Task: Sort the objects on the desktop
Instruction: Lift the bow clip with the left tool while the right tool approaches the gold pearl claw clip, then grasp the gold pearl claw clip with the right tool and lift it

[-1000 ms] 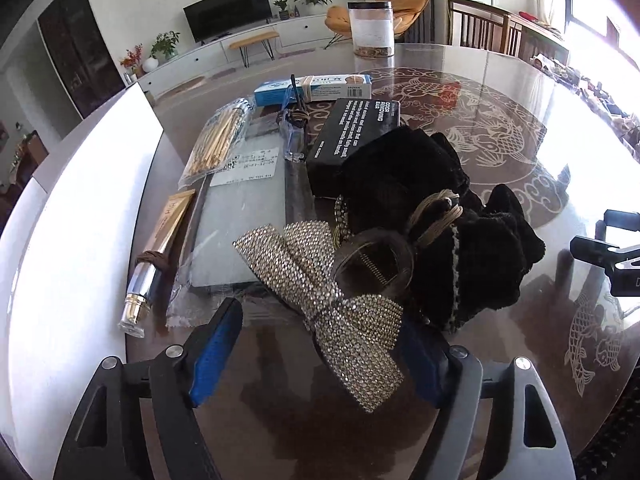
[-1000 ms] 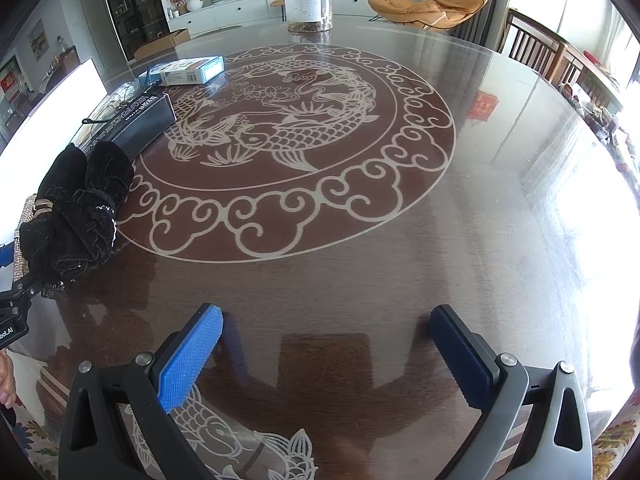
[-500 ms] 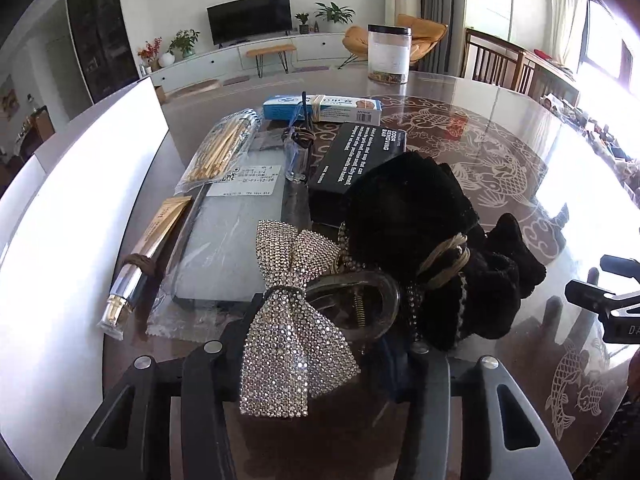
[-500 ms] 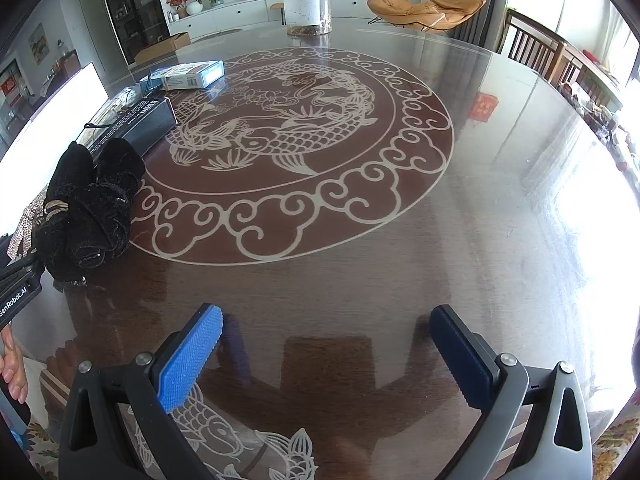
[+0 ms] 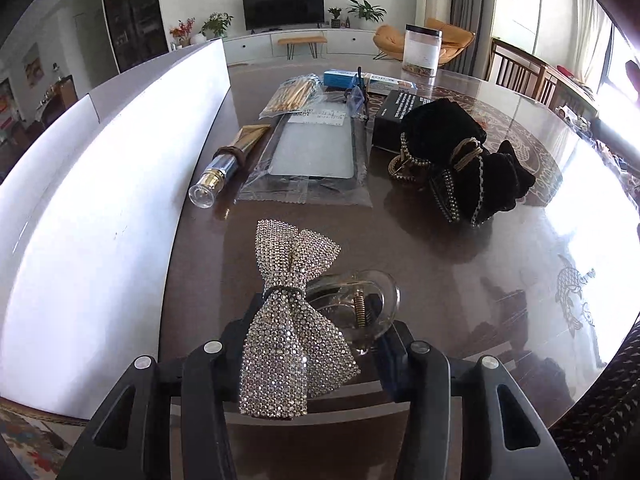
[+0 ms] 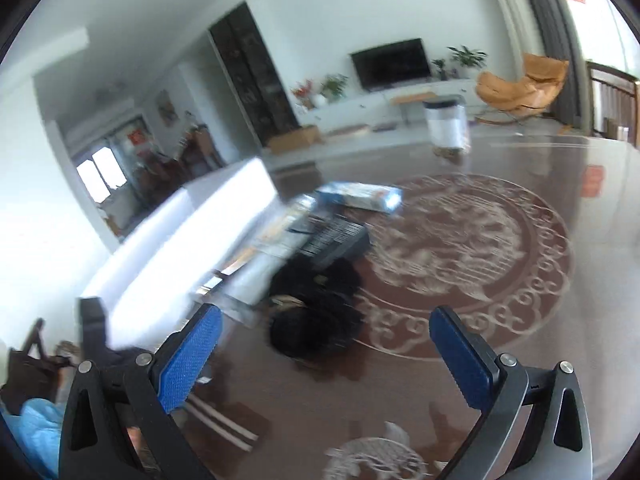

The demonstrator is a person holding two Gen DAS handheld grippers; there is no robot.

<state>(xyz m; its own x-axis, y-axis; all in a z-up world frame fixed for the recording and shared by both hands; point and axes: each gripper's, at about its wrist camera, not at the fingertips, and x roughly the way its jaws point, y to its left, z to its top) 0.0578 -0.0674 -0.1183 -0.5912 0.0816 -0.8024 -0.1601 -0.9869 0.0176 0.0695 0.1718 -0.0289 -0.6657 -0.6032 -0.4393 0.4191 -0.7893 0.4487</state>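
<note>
Jaws of the left gripper (image 5: 316, 344) are being kept clenched on the rhinestone bow hair clip (image 5: 294, 320), whose clear claw body is sitting between them while the sparkling bow is draping over the near finger; they have just been closing on it. Jaws of the right gripper (image 6: 324, 354) are being held wide apart with nothing between them, above the brown worktop (image 5: 460, 280). A pick-up step of the sorting is judged to be in hand: the clip is being carried at the near edge of the worktop, just beside the white bin wall (image 5: 100, 200) on the left. Farther off, the black velvet hair bow (image 5: 460, 160) is lying on the worktop, well apart from the clip. Beyond it, a clear-capped cosmetic tube (image 5: 228, 160), a flat plastic-wrapped packet (image 5: 316, 152), a bag of sticks (image 5: 292, 94), a black box (image 5: 394, 110) and a blue-and-white box (image 5: 360, 80) are lying in a loose row, with a clear jar (image 5: 420, 54) at the far side. Next, the clip is probably to be swung over the white wall and released inside, which is calling for enough lift that the hanging bow is not snagged on the rim.
</note>
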